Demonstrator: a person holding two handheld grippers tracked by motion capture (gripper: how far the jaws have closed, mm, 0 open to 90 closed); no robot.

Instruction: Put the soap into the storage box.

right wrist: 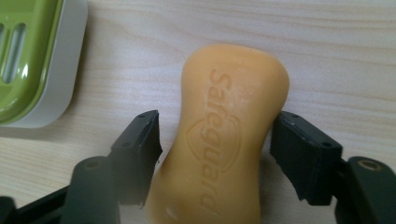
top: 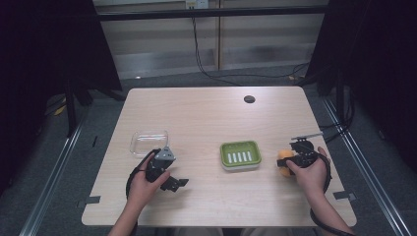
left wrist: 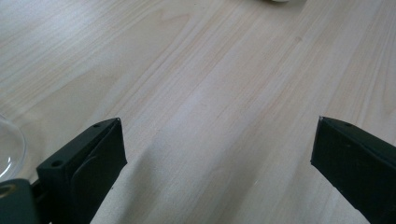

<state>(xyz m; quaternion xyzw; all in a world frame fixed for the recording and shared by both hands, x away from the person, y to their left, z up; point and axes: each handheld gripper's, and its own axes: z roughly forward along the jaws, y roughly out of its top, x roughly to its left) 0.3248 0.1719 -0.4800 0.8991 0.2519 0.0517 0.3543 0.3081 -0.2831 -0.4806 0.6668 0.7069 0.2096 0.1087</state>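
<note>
High view: a person seated at the near edge of a pale wooden table (top: 206,113) works a two-jaw gripper in each hand. At the lower right of the frame the right gripper (top: 287,161) is set around an orange bar of soap (top: 283,158), which lies on the tabletop just to the right of a green soap dish (top: 240,155) with a slotted floor and a white base. At the lower left the left gripper (top: 173,183) rests low over the wood, its grey three-cornered plate uppermost, just below a clear, empty plastic container (top: 148,142). A small dark round cap (top: 249,99) sits in the table near its far edge.

Right gripper view: the soap (right wrist: 224,140), stamped with a brand name and a shield, fills the middle of the frame between the two black jaws. The jaw at the right touches the bar's flank; the one at the left stands at its side with a thin sliver of wood possibly showing between, so whether the grip is firm cannot be told. The dish (right wrist: 32,60) occupies the upper left corner, apart from the bar.

Left gripper view: the jaws stand wide apart over bare wood, nothing between them, with the curved rim of the clear container (left wrist: 10,144) at the left edge.
</note>
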